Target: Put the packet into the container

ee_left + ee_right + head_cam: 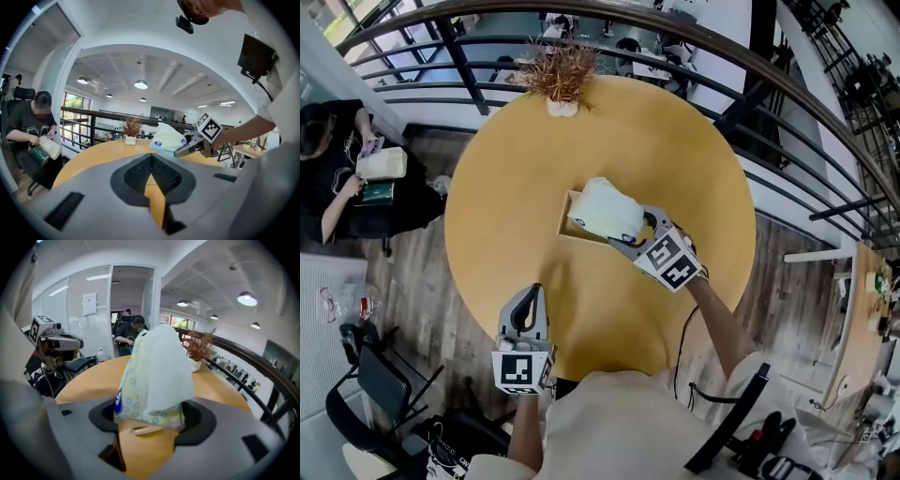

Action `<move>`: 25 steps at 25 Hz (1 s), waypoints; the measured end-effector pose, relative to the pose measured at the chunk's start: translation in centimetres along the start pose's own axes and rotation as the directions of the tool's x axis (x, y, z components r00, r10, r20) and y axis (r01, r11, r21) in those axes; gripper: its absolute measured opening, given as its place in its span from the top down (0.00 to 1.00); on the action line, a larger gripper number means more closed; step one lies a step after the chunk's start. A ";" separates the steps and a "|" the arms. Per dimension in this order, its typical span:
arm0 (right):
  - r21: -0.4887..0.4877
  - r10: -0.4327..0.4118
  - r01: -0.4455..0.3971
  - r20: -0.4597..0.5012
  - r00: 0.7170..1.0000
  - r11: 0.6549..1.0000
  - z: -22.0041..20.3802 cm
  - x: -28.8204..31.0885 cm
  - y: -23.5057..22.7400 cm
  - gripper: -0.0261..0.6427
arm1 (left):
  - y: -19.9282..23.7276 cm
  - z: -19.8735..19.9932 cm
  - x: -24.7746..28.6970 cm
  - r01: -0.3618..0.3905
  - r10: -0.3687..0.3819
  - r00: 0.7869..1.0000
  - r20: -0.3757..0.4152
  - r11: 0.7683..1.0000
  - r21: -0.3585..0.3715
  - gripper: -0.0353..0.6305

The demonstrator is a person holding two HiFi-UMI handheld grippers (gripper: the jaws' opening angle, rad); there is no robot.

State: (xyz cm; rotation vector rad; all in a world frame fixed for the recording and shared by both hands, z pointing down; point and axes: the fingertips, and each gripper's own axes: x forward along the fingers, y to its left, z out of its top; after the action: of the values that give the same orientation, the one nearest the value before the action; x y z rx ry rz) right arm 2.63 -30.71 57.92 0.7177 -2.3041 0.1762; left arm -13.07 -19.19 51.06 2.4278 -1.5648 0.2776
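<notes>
A pale yellow-and-white soft packet (605, 210) hangs between the jaws of my right gripper (630, 236), which is shut on it. The packet sits just above a shallow wooden container (566, 216) in the middle of the round yellow table (675, 159) and hides most of it. In the right gripper view the packet (157, 371) stands upright in the right gripper (152, 414). My left gripper (532, 293) rests near the table's front edge, shut and holding nothing. From the left gripper (151, 161) I see the packet (168, 138) and the right gripper (187, 149) ahead.
A small pot of dried plant (562, 82) stands at the table's far edge. A dark curved railing (787, 94) runs behind the table. A seated person (337, 159) is at the left, a black chair (380, 384) at lower left.
</notes>
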 end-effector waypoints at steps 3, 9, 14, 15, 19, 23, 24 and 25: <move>-0.057 0.047 -0.051 -0.076 0.996 0.997 -0.6 1.8 0.3 0.50 | -0.3 -0.3 0.3 0.011 -0.011 1.000 -0.008 1.000 0.005 0.94; -0.133 0.087 -0.112 -0.180 0.980 0.985 -1.7 4.0 0.8 0.50 | 0.1 -0.1 0.2 0.004 -0.004 1.000 -0.009 1.000 0.008 0.94; -0.163 0.107 -0.148 -0.235 0.966 0.975 -2.6 4.9 0.9 0.50 | 0.9 -0.2 0.0 -0.007 0.007 1.000 -0.015 1.000 0.004 0.94; -0.172 0.112 -0.158 -0.248 0.962 0.972 -2.7 5.1 1.0 0.50 | 1.0 -0.2 0.0 -0.008 0.008 1.000 -0.015 1.000 0.004 0.94; -0.211 0.138 -0.212 -0.316 0.938 0.954 -3.4 5.6 1.2 0.50 | 1.3 0.0 -0.3 -0.012 0.012 1.000 -0.010 1.000 0.007 0.94; -0.217 0.161 -0.250 -0.359 0.919 0.944 -3.8 5.9 1.0 0.50 | 1.8 0.0 -0.8 -0.026 0.026 1.000 -0.007 1.000 0.003 0.94; -0.218 0.163 -0.254 -0.364 0.917 0.942 -3.9 6.0 1.0 0.50 | 1.9 0.0 -0.9 -0.030 0.030 1.000 -0.008 1.000 0.002 0.94; -0.217 0.166 -0.258 -0.369 0.914 0.941 -4.0 6.2 0.9 0.50 | 2.0 -0.1 -1.0 -0.034 0.034 0.999 -0.009 0.999 0.002 0.94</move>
State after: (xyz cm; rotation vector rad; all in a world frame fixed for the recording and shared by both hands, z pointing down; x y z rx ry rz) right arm 0.81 -31.43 65.06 0.2703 -2.0097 0.0864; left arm -15.31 -19.11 51.03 2.3994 -1.6035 0.2959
